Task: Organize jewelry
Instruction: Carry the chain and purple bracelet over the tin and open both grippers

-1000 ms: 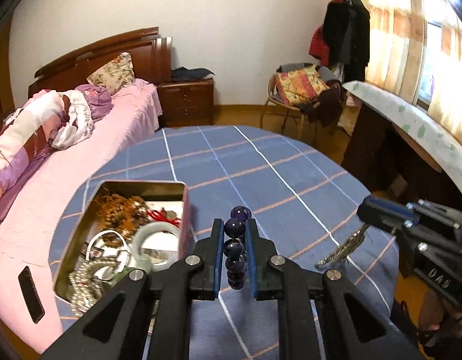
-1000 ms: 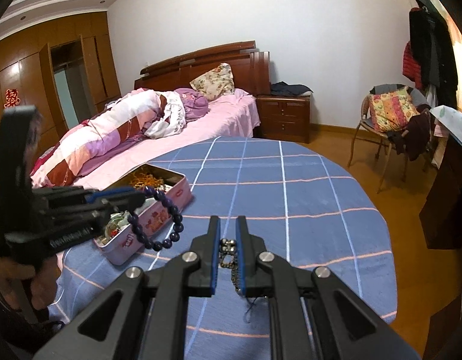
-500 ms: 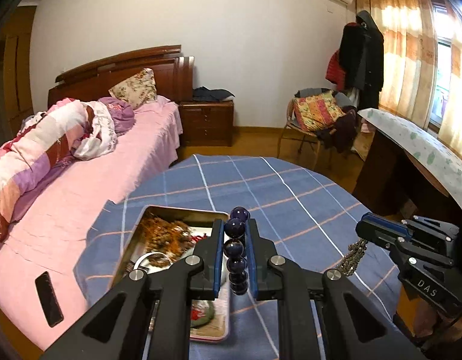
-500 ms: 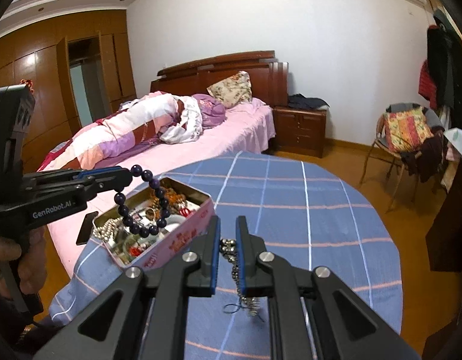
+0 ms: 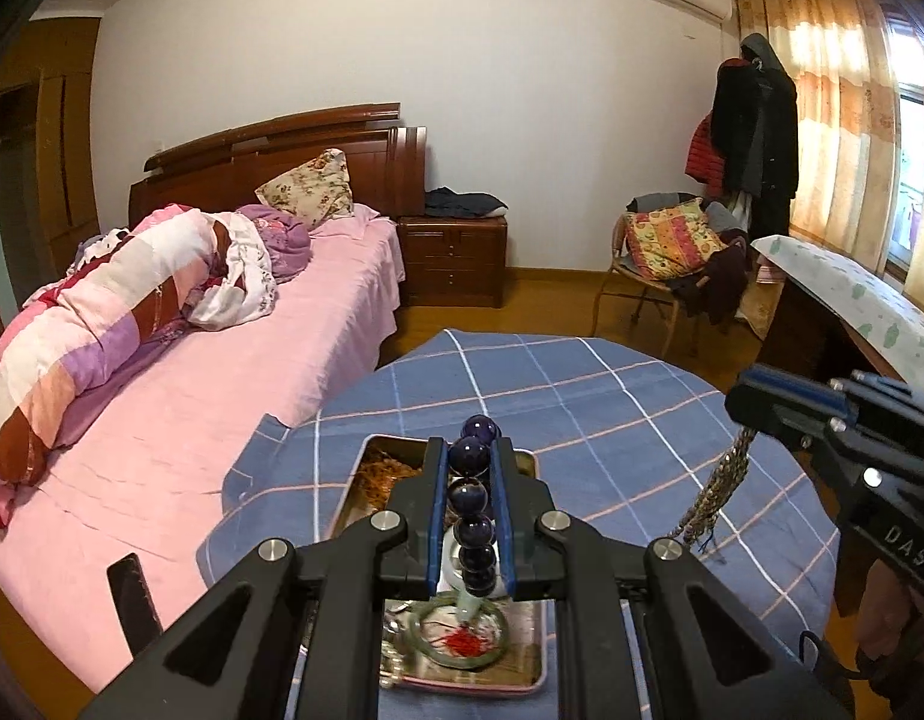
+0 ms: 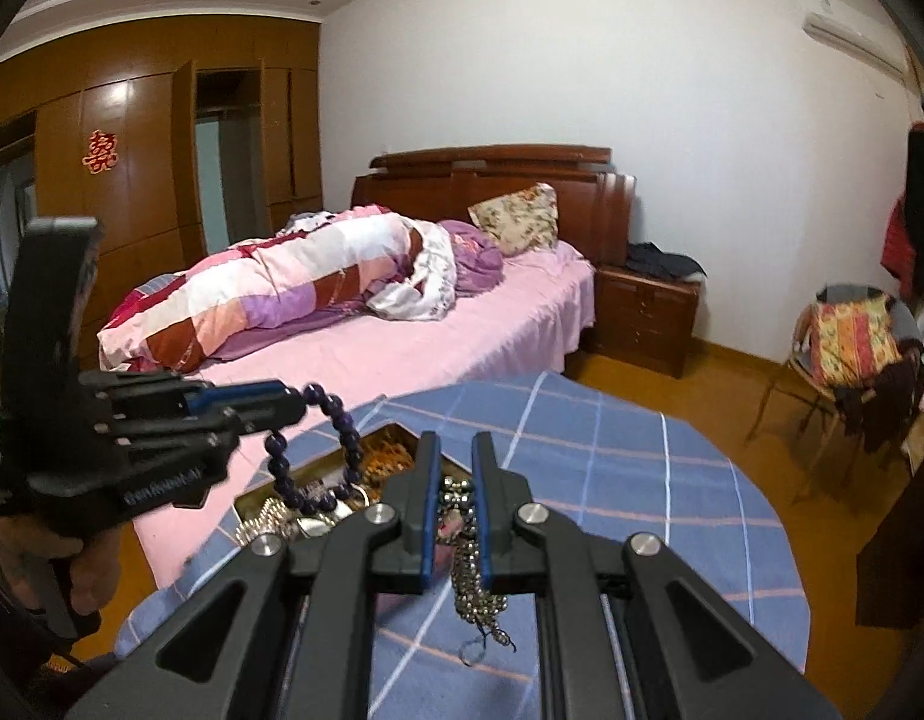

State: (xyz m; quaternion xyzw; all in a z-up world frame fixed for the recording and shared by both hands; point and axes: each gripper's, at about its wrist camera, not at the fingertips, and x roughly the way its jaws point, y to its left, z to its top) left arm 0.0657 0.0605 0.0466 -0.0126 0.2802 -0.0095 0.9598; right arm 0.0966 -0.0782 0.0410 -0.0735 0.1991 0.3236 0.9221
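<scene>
Bedroom setting: a round table (image 5: 612, 408) under a blue checked cloth fills the lower centre of the left wrist view, with a pink bed at left. At bottom centre we hold the left gripper (image 5: 469, 480), its fingers narrowed onto a purple bead bracelet (image 5: 471, 498) that hangs over the open jewelry tin (image 5: 525, 457); a green bangle (image 5: 462, 642) lies in the tin below. At the right edge the right gripper (image 5: 756, 405) dangles a silver chain (image 5: 717, 492) above the cloth. In the right wrist view, we see the same tin (image 6: 318, 468) at lower centre-left, and the right gripper (image 6: 456, 480) at bottom centre closed on the silver chain (image 6: 471, 570), whose tail hangs limp. The left gripper (image 6: 288, 405) at centre-left carries the bracelet (image 6: 318, 456) as a loop over the tin. We judge both pieces light and pliant; the beads are smooth and may roll, so gripping across one bead suits, while the chain is best pinched near its bunched top.
</scene>
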